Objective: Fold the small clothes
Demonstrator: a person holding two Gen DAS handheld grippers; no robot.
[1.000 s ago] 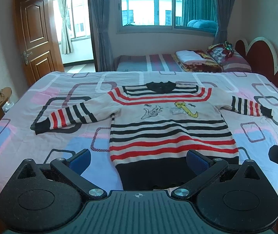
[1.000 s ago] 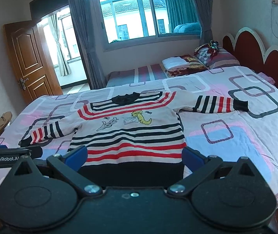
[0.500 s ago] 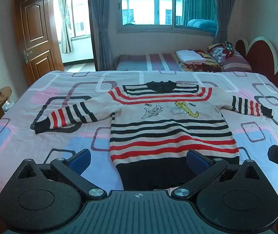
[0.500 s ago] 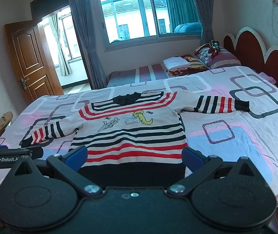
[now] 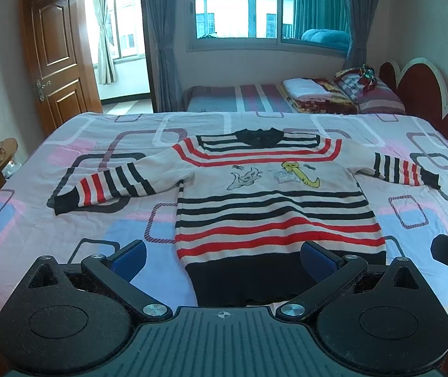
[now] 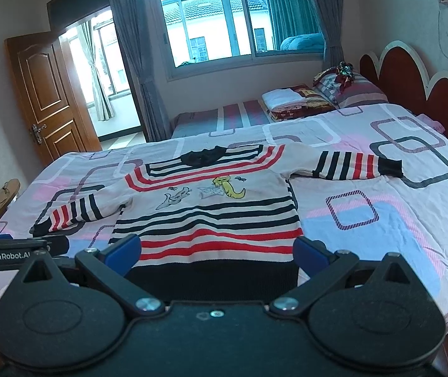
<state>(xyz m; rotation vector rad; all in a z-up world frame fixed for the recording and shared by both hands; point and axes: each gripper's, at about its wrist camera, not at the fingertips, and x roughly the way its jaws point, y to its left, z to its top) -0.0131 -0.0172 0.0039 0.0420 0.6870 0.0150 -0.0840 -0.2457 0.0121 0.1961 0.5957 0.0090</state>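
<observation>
Sweater, cream knit with red and black stripes [image 5: 274, 207], lying flat on pink patterned bedsheet [image 5: 67, 220], black collar pointing toward window [image 5: 268, 3], hem toward grippers, 2 sleeves spreading sideways. Left gripper [image 5: 222, 256] and right gripper [image 6: 216, 249] hovering near hem, jaws spread, gripping nothing. Folded blankets [image 5: 315, 94] sitting beyond.

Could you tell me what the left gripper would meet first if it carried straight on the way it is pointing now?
Most likely the sweater: the left gripper, jaws open, points over its black hem, spread flat on the bed. Depth is unclear, so it might touch further up the striped body.
</observation>
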